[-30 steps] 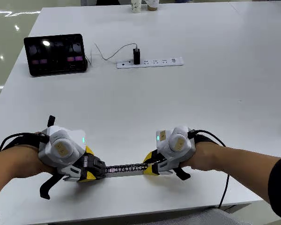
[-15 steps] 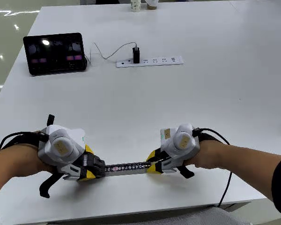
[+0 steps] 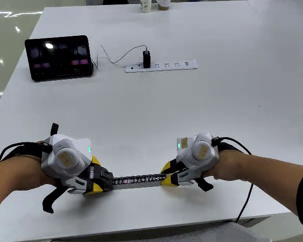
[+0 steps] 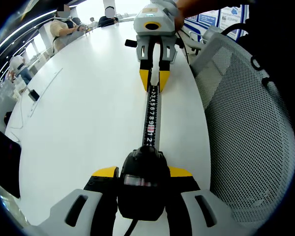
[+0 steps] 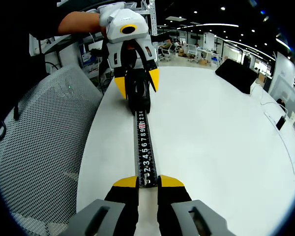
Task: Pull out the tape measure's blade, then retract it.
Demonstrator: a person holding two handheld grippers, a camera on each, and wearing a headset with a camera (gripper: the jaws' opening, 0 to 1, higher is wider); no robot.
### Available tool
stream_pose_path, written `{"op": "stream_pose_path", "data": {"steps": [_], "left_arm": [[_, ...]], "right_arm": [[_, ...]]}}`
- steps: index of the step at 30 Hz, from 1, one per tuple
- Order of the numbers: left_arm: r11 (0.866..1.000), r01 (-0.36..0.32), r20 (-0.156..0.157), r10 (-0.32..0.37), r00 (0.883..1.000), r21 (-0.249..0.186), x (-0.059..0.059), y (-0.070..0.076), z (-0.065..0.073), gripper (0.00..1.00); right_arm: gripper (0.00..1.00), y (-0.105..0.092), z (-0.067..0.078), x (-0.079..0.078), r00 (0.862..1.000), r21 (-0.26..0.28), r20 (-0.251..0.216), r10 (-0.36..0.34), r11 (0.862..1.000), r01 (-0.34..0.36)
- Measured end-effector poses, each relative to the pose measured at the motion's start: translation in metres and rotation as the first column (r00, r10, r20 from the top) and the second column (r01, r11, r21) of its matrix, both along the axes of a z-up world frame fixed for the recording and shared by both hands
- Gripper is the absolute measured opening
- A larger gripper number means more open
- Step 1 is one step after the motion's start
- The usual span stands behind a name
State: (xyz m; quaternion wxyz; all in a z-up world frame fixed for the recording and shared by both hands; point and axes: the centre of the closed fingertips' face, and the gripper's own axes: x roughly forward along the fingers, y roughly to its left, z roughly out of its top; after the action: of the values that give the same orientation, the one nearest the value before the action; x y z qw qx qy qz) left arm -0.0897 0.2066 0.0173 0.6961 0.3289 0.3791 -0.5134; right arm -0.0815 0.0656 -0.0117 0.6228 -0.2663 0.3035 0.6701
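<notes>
Item: tape measure (image 4: 142, 189), black case, lying at the near edge of the white table (image 3: 202, 111) and clamped between the yellow-tipped jaws of the left gripper (image 3: 97, 177), which are closed against its two sides. Item: blade (image 5: 143, 147), black with white numerals, partly drawn out and stretched flat and straight just above the tabletop, parallel to the near edge, spanning the gap between the two grippers. Item: right gripper (image 3: 166, 174), jaws pinched together on the blade's free end; in the right gripper view the numbered strip runs from between the yellow tips straight to the case held opposite. The two grippers face each other tip to tip, each held in one of the person's hands, with black cables trailing from the wrists. Far-side items, well apart from the work: a dark tablet (image 3: 59, 57) propped at the left; a white power strip (image 3: 161, 66) near the middle, carrying a black plug (image 3: 147, 59) with a thin lead looping toward the tablet. Beside the table edge: a grey mesh chair (image 4: 246, 123).
</notes>
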Motion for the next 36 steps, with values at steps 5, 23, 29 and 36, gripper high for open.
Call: {"op": "stream_pose_path", "data": {"steps": [5, 23, 29, 36], "left_arm": [[1.000, -0.003, 0.004, 0.003, 1.000, -0.003, 0.000, 0.000, 0.000, 0.31], [1.000, -0.001, 0.008, 0.001, 1.000, -0.004, 0.000, 0.001, 0.001, 0.31], [1.000, -0.003, 0.007, 0.003, 1.000, -0.006, 0.000, 0.000, 0.001, 0.31], [1.000, -0.003, 0.009, 0.003, 1.000, -0.006, 0.000, 0.000, 0.001, 0.31]], "right_arm": [[0.10, -0.002, 0.000, 0.000, 1.000, 0.005, 0.001, -0.005, 1.000, 0.005], [0.10, -0.008, 0.001, 0.001, 1.000, 0.002, -0.001, -0.007, 1.000, 0.007], [0.10, -0.011, 0.002, 0.002, 1.000, 0.001, -0.004, -0.009, 1.000, 0.009], [0.10, -0.016, 0.002, 0.002, 1.000, 0.003, -0.005, -0.009, 1.000, 0.009]]}}
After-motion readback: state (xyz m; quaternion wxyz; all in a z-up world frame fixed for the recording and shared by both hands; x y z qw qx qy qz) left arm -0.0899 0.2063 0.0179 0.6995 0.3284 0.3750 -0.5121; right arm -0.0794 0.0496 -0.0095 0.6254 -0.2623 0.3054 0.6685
